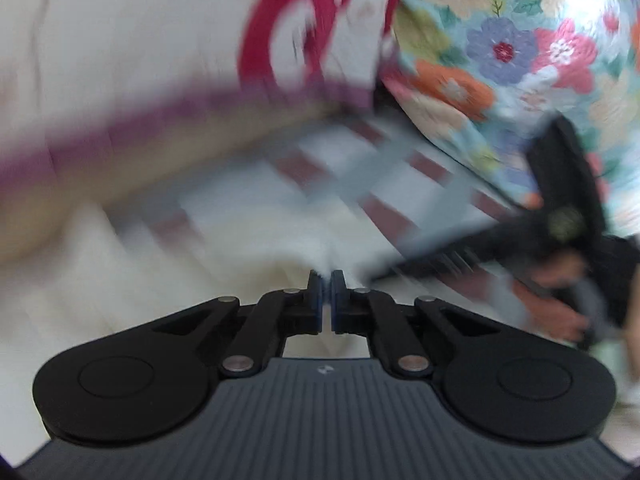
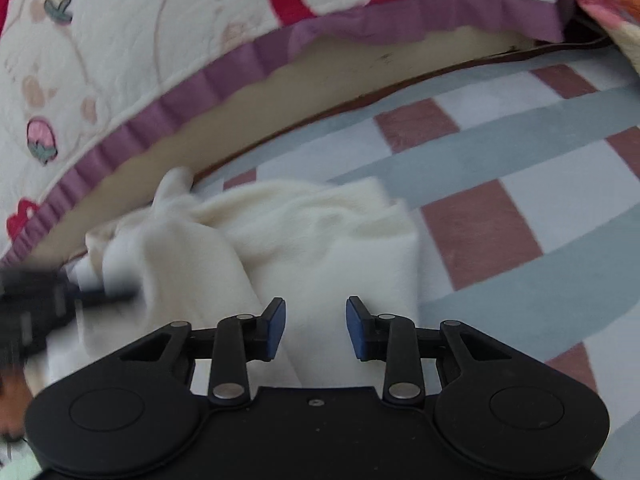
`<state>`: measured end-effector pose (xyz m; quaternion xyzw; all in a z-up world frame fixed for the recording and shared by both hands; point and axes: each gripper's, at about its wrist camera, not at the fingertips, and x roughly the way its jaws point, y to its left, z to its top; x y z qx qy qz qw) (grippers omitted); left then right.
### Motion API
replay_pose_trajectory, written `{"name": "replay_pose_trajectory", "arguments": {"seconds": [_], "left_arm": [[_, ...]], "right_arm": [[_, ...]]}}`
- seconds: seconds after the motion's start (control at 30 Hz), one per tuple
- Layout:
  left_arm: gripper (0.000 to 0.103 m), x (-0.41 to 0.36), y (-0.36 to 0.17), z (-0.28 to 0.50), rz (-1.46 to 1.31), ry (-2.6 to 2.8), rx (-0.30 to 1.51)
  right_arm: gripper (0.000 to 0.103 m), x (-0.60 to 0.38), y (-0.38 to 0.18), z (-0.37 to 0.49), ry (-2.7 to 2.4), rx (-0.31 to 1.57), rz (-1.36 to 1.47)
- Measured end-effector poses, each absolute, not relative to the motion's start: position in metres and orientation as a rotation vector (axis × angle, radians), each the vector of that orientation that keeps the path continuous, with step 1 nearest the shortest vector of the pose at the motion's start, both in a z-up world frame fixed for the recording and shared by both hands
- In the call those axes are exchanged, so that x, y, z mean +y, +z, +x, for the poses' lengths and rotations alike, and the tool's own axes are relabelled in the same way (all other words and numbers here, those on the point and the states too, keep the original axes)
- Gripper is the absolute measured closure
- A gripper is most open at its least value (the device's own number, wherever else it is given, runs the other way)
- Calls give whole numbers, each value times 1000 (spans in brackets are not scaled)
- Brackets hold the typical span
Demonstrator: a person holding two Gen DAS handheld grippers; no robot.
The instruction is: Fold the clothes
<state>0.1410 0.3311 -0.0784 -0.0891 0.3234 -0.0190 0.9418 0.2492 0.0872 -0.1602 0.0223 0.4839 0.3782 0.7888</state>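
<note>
Cream-white fleece garment, plain, no print; sheet checked in pale blue-white, grey-blue bands and dull red-brown squares; quilted pillow off-white with red shapes, pink strawberries with green leaves, purple ruffled border; floral quilt turquoise ground, flowers pink, orange, lilac-blue, cream; right gripper black, pads blue; left gripper black, blue-edged pads, ribbed grey body.

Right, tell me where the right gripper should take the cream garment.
Probably the straight folded edge of the cream garment nearest the right gripper, approached from directly in front. That part lies flat on the checked cover; the far left side is bunched.
</note>
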Motion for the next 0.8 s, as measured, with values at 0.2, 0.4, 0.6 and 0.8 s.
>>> {"name": "replay_pose_trajectory", "arguments": {"seconds": [0.2, 0.4, 0.6, 0.8], "left_arm": [[93, 357, -29, 171, -133, 126, 448], [64, 362, -50, 131, -240, 96, 506], [64, 376, -95, 64, -291, 153, 721], [64, 396, -107, 9, -297, 247, 804]], "right_arm": [[64, 80, -137, 246, 888, 904, 128], [59, 63, -137, 259, 898, 911, 290], [51, 56, -151, 275, 941, 975, 449], [65, 85, -158, 279, 1063, 970, 414]]}}
